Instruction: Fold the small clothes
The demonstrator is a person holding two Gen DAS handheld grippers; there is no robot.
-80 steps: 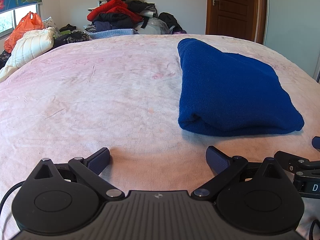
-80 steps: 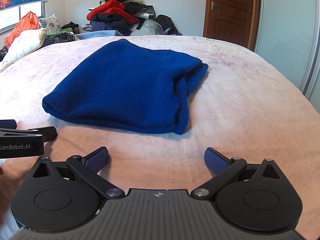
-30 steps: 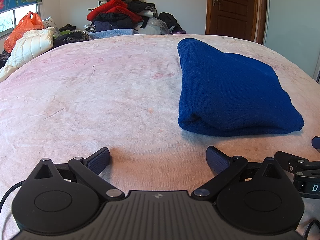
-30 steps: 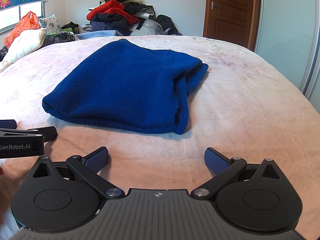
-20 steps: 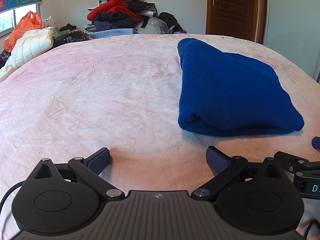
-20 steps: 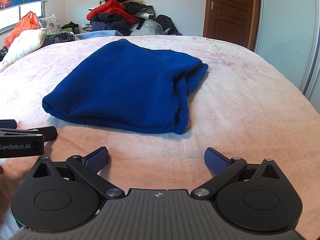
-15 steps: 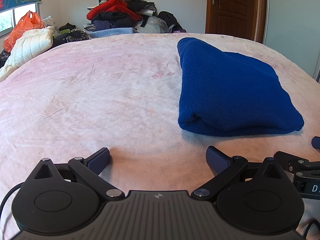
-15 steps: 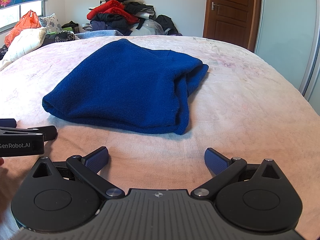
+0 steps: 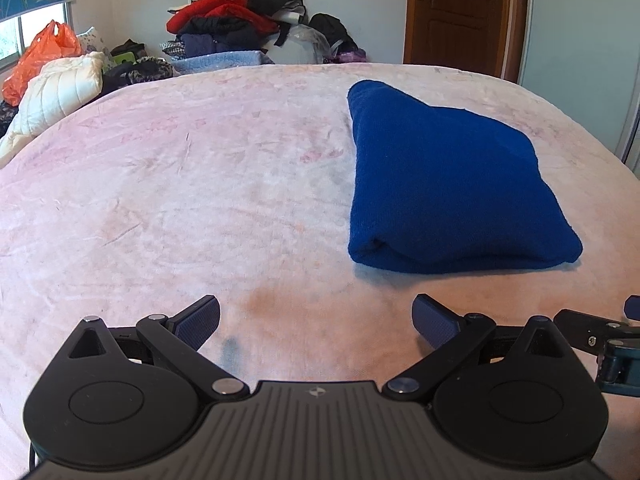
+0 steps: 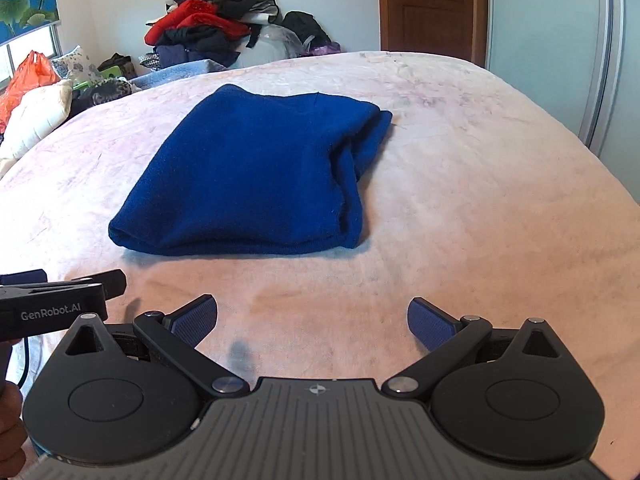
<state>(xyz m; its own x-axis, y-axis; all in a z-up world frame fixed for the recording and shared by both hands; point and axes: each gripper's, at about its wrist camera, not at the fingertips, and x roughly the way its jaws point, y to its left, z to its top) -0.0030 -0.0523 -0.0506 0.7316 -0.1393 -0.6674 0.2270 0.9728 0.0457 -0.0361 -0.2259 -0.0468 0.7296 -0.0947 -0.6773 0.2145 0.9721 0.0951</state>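
Note:
A dark blue knitted garment point(image 9: 448, 184) lies folded into a thick rectangle on the pink bedspread point(image 9: 200, 184). In the right wrist view the same garment point(image 10: 256, 172) sits ahead and slightly left, its layered edges facing right. My left gripper point(image 9: 316, 318) is open above bare bedspread, to the near left of the fold, holding nothing. My right gripper point(image 10: 312, 318) is open too, a short way in front of the garment's near edge, with nothing between its fingers. Each gripper shows at the edge of the other's view.
A heap of red, black and grey clothes point(image 9: 236, 20) is piled against the far wall. A white quilted pillow point(image 9: 60, 92) and an orange plastic bag point(image 9: 38, 56) lie at the far left. A brown wooden door point(image 9: 460, 16) and a pale wardrobe point(image 10: 560, 40) stand on the right.
Both grippers have lifted and tipped a little, so the bed and garment sit lower in each view; the right view also turned slightly. The garment has not moved.

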